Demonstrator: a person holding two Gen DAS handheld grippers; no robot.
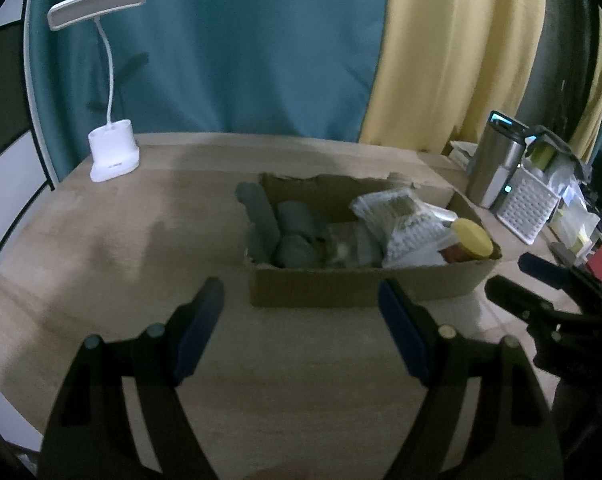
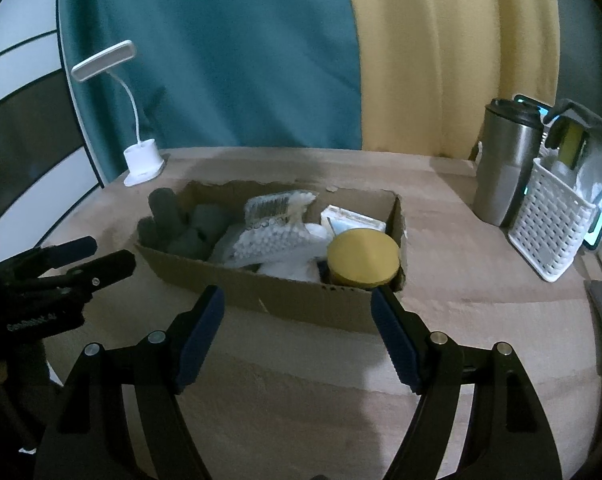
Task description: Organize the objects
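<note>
Currently both grippers hang over the wooden table (image 1: 113,248), short of the cardboard box (image 1: 341,288), aimed down at it. Left gripper (image 1: 301,332): jaws parted wide, nothing between the blue pads (image 1: 193,336), only bare tabletop shows in the gap. Right gripper (image 2: 297,336): same, jaws well apart, holding nothing; the tip of its right-hand finger sits in line with the box's near right corner in its own view, contact not confirmable. Each gripper shows in the other's camera: the right one at the right edge of the left view, the left one at the left edge of the right view, both beside the box, not inside. Box is open-topped with torn rims, mid-table. Contents: grey rolled cloths (image 2: 189,228) at the left end, one draped over the left wall; a clear bag of cotton swabs (image 2: 273,240) in the middle; a jar with a yellow lid (image 2: 363,256) in the near right corner; a small pale carton (image 2: 353,218) behind the jar. White desk lamp (image 1: 115,152) stands at the far left corner of the table. Steel travel mug (image 2: 509,160) and a white perforated basket (image 2: 549,232) stand right of the box, just beside each other, well apart from it. Teal and yellow curtains (image 1: 261,48) hang behind the table.
</note>
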